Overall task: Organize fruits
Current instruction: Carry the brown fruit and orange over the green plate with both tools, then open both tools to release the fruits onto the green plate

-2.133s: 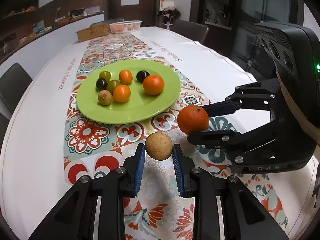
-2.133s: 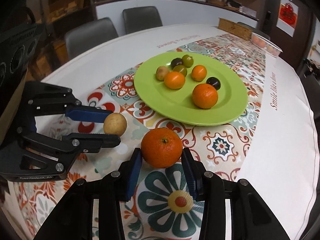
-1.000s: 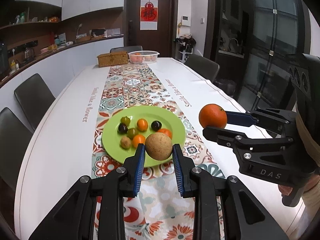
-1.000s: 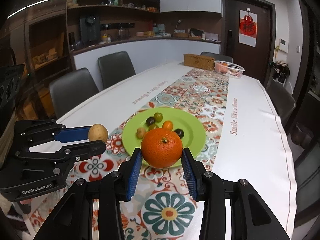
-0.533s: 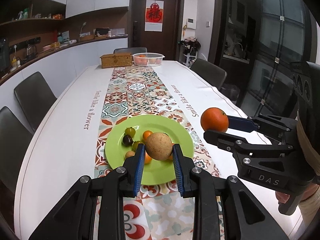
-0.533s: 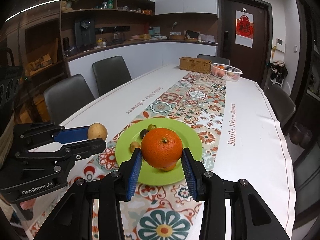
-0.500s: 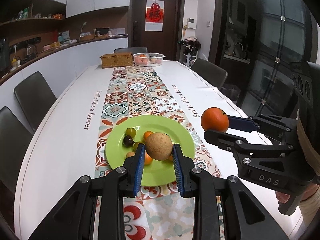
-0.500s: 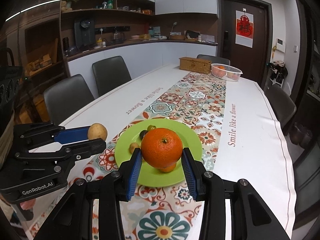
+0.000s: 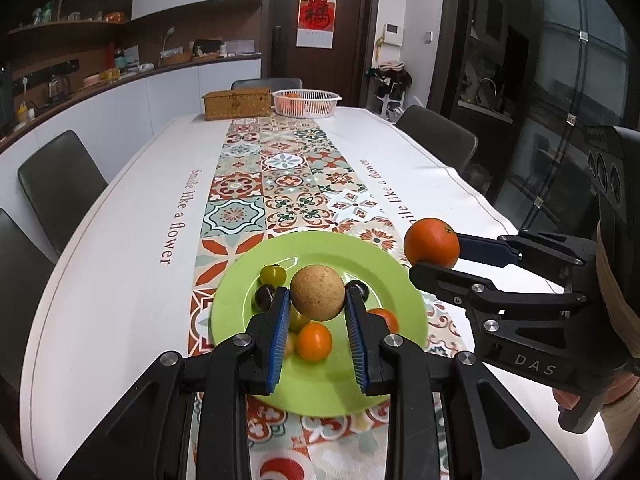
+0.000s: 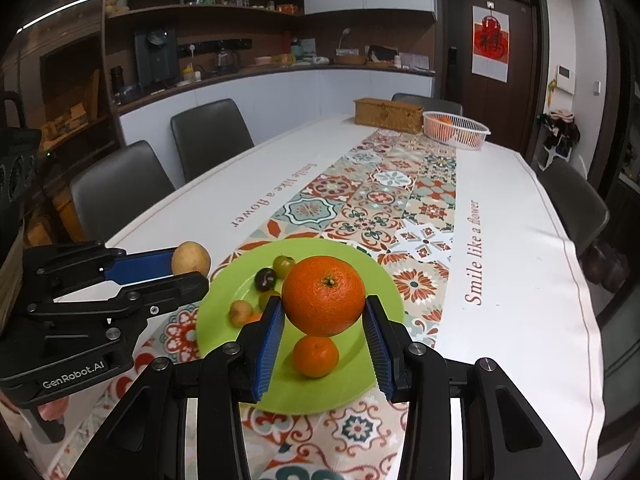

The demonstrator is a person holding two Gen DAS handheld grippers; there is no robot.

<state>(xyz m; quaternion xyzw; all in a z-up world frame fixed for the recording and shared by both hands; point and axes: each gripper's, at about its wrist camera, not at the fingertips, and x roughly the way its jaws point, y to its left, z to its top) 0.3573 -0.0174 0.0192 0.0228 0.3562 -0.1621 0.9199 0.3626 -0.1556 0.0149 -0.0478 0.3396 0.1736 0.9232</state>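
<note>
My left gripper point(image 9: 318, 300) is shut on a round tan fruit point(image 9: 317, 293), held in the air over the green plate point(image 9: 332, 384). In the right wrist view that same tan fruit point(image 10: 191, 259) shows at the left, between the left gripper's fingertips. My right gripper point(image 10: 324, 312) is shut on a large orange point(image 10: 323, 296), also above the green plate point(image 10: 300, 392). The left wrist view shows this orange point(image 9: 431, 243) to the right of the plate. Several small fruits lie on the plate: a green one point(image 9: 273, 274), a dark one point(image 9: 264, 295), small orange ones point(image 9: 314, 342).
A long white table point(image 9: 120, 240) carries a patterned runner point(image 9: 280, 176). At its far end stand a woven box point(image 9: 237, 103) and a white basket point(image 9: 306, 102) with orange fruit. Grey chairs point(image 10: 210, 136) line both sides. A hand point(image 9: 568, 400) grips the right tool.
Both grippers have moved forward along the table with their fruits and sunk a little. The green plate now sits closer and lower in both views, under the held fruits.
</note>
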